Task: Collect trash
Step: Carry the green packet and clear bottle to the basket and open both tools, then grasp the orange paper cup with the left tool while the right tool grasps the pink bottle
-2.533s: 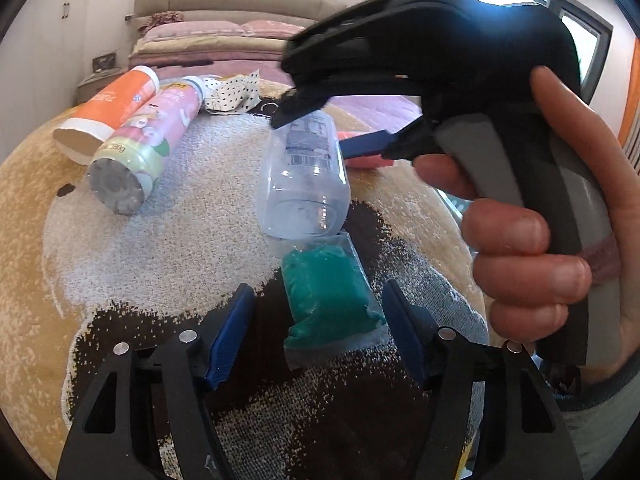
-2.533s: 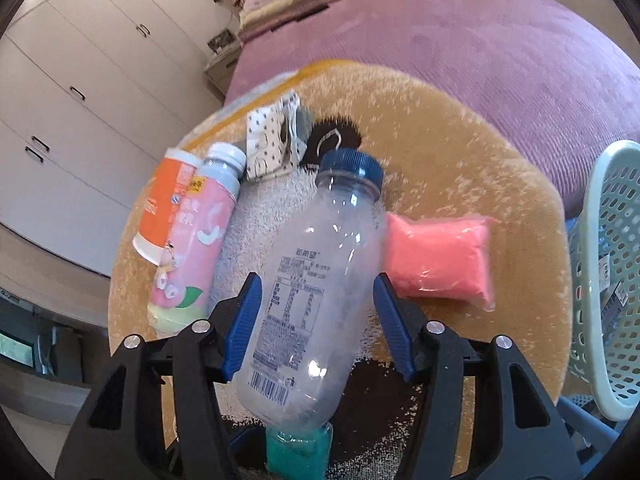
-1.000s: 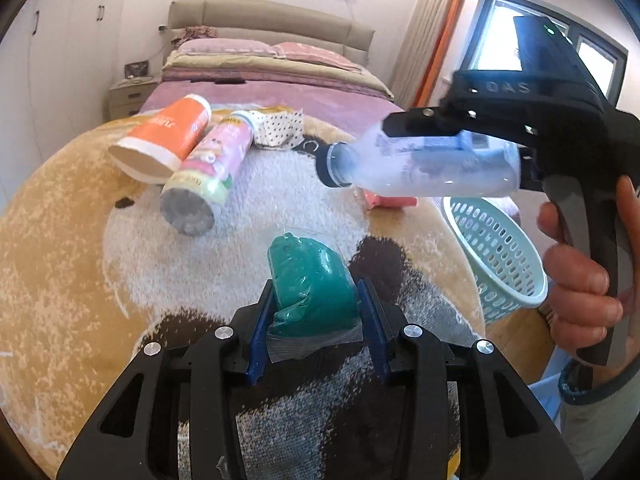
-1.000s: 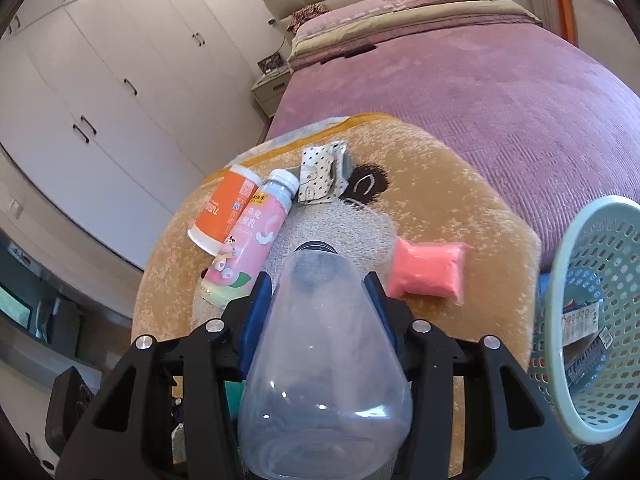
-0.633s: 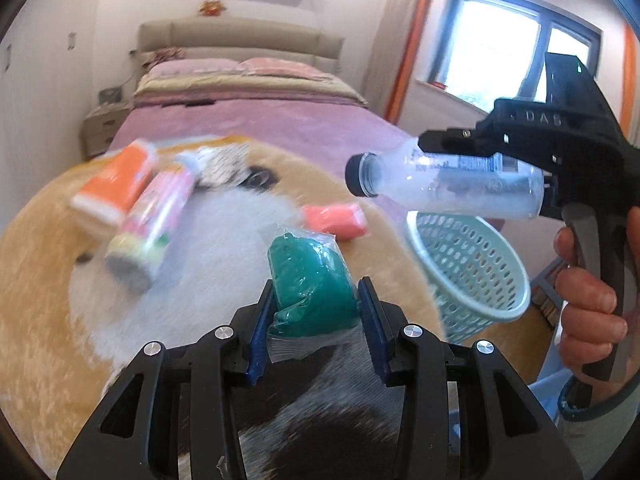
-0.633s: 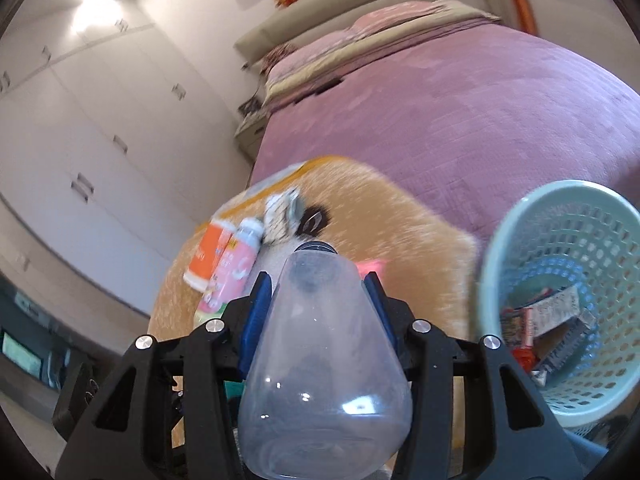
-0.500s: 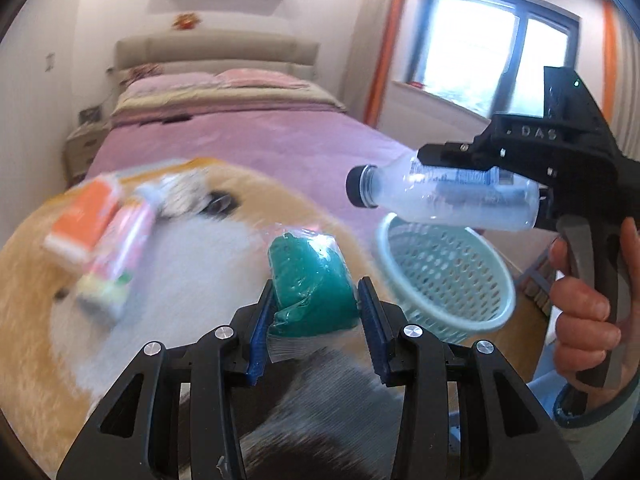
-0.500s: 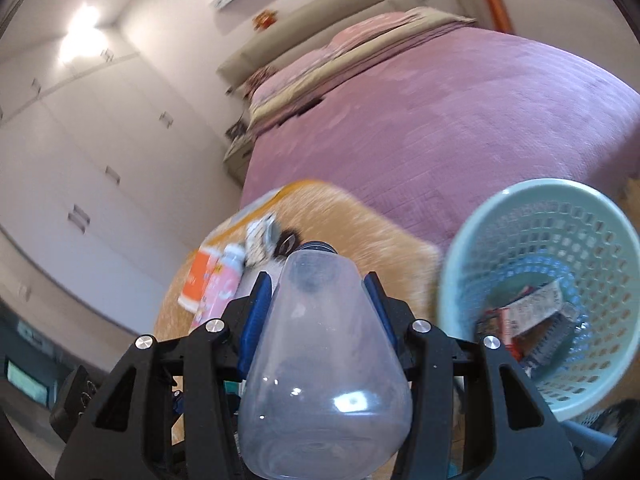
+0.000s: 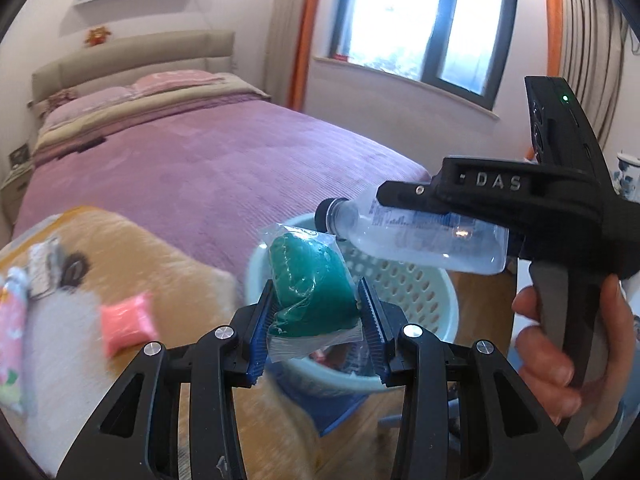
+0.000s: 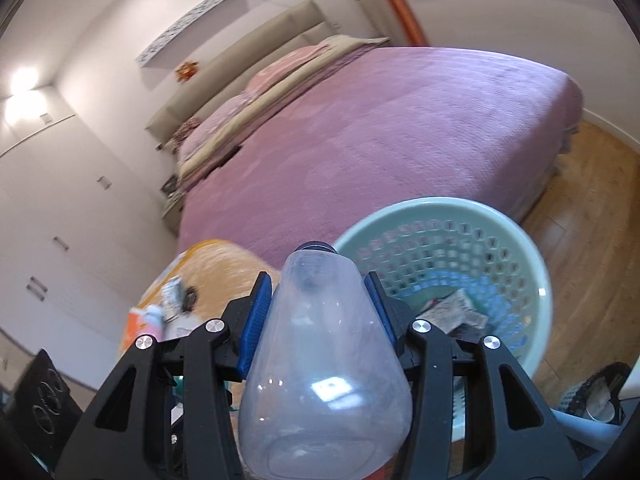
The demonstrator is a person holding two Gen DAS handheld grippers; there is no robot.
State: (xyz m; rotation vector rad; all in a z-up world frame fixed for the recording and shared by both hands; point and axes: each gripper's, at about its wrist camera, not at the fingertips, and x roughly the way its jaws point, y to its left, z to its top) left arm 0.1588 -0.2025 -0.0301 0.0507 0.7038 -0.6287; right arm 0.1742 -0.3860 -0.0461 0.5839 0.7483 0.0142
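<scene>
A green lump in a clear plastic bag [image 9: 312,280], a clear plastic bottle with a dark cap [image 9: 420,236], a pale mint perforated basket [image 10: 536,272] and a purple-covered bed [image 9: 192,168] are seen.

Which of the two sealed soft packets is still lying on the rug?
The pink packet, lying loose on the rug. The green packet is clamped in the left gripper, beside the basket.

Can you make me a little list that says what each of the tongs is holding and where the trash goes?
left tongs: shut on green packet
right tongs: shut on clear plastic bottle, cap pointing forward
trash place: mint green basket, some wrappers already inside
still on rug: pink packet
behind: bed with purple cover
</scene>
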